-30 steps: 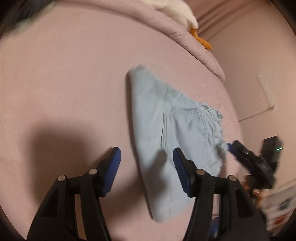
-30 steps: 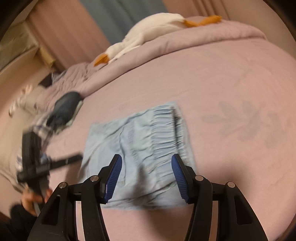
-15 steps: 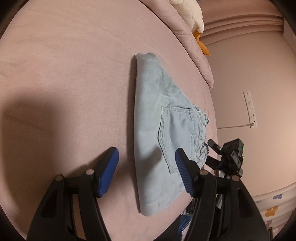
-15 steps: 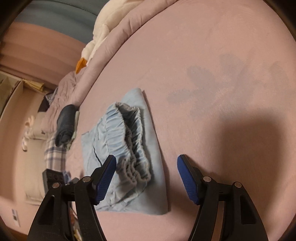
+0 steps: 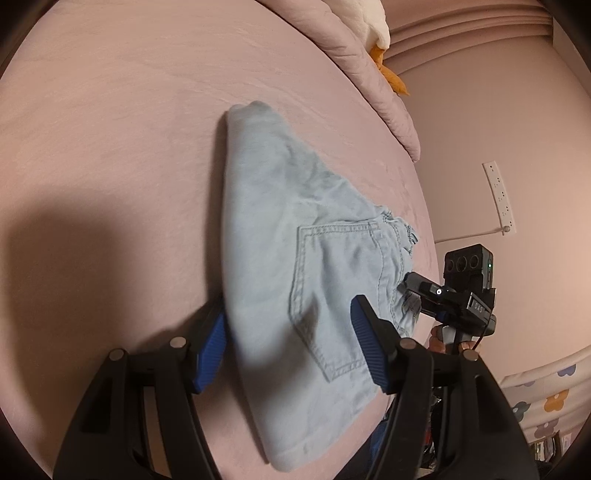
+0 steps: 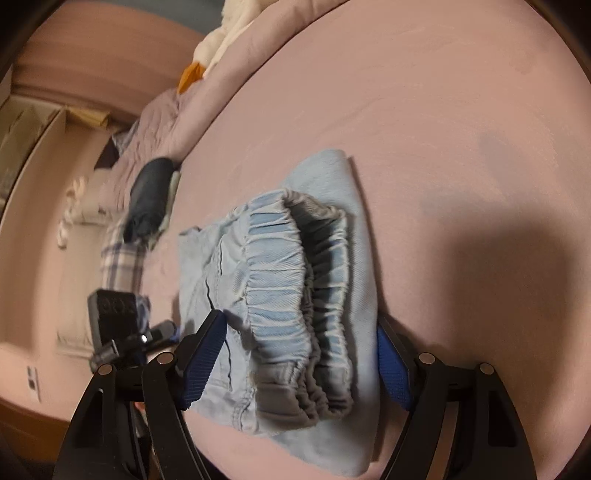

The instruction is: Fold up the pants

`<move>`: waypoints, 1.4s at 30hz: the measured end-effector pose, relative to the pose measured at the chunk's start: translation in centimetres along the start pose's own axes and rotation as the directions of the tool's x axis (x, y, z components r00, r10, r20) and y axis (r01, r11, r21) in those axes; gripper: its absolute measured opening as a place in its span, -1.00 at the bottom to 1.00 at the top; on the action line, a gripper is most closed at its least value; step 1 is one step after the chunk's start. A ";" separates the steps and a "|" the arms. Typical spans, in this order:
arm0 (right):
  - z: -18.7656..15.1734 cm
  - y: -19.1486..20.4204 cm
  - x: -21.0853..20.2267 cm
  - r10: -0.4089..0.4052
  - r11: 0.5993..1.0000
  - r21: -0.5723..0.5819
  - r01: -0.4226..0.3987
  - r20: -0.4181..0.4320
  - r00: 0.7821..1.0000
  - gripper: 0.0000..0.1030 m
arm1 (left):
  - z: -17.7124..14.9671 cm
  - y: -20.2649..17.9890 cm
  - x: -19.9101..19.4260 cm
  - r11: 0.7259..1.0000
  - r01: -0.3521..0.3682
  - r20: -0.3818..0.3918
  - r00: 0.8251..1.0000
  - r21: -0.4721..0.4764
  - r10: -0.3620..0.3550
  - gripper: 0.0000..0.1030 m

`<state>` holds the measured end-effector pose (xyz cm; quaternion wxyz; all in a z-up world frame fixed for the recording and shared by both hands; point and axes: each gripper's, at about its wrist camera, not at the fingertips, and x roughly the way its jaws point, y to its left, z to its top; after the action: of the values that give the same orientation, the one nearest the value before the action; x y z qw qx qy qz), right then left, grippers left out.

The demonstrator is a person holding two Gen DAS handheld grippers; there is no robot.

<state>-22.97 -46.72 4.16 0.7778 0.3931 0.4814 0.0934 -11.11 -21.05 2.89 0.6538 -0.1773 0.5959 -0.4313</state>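
Light blue denim pants [image 5: 280, 258] lie folded into a compact stack on the pink bed [image 5: 110, 110]. A back pocket [image 5: 332, 288] faces up. In the right wrist view the pants [image 6: 288, 295] show their gathered elastic waistband on top. My left gripper [image 5: 288, 343] is open, its jaws straddling the near end of the stack from one side. My right gripper [image 6: 299, 362] is open, straddling the waistband end from the opposite side. The right gripper also shows in the left wrist view [image 5: 413, 284] at the waistband edge.
A white plush goose [image 5: 369, 22] lies on the rolled duvet [image 5: 391, 110] at the bed's far end. A dark garment [image 6: 147, 199] and plaid cloth [image 6: 122, 266] lie by the bed's edge. A wall with a socket strip [image 5: 500, 199] stands beyond the bed.
Both grippers have moved in low and close to the folded pants, from opposite ends, until their open jaws straddle the stack. The pants have not moved.
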 end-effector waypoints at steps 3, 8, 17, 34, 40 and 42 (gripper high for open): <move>0.1 0.3 0.3 -0.001 1.000 -0.027 0.001 -0.011 1.000 0.53 | 0.2 -0.6 0.7 0.999 -0.013 -0.004 1.000 0.029 0.013 0.25; 0.5 0.9 1.1 -0.001 0.998 -0.071 -0.001 -0.028 1.000 0.54 | 0.2 -1.6 1.4 0.997 -0.031 -0.004 1.000 0.068 0.031 0.44; 0.5 1.2 1.5 -0.023 0.994 -0.110 0.021 -0.012 1.000 0.54 | 0.3 -2.6 2.4 0.990 -0.086 0.005 0.996 0.111 0.086 0.44; -0.9 2.3 1.0 -0.176 0.962 -0.194 0.193 0.102 0.979 0.43 | -0.3 -5.1 4.5 0.932 -0.258 0.044 0.966 0.254 0.255 0.44; -1.6 3.7 1.3 -0.273 0.925 -0.234 0.299 0.137 0.952 0.33 | -0.2 -6.1 5.6 0.900 -0.330 0.068 0.944 0.286 0.324 0.38; -1.9 4.2 1.4 -0.313 0.905 -0.250 0.344 0.157 0.937 0.28 | -0.2 -6.2 5.8 0.890 -0.351 0.079 0.936 0.290 0.343 0.35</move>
<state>-22.84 -42.16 5.70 0.8551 0.2000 0.4784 0.0042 -13.92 -29.01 3.86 0.7471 0.0278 0.5372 -0.3905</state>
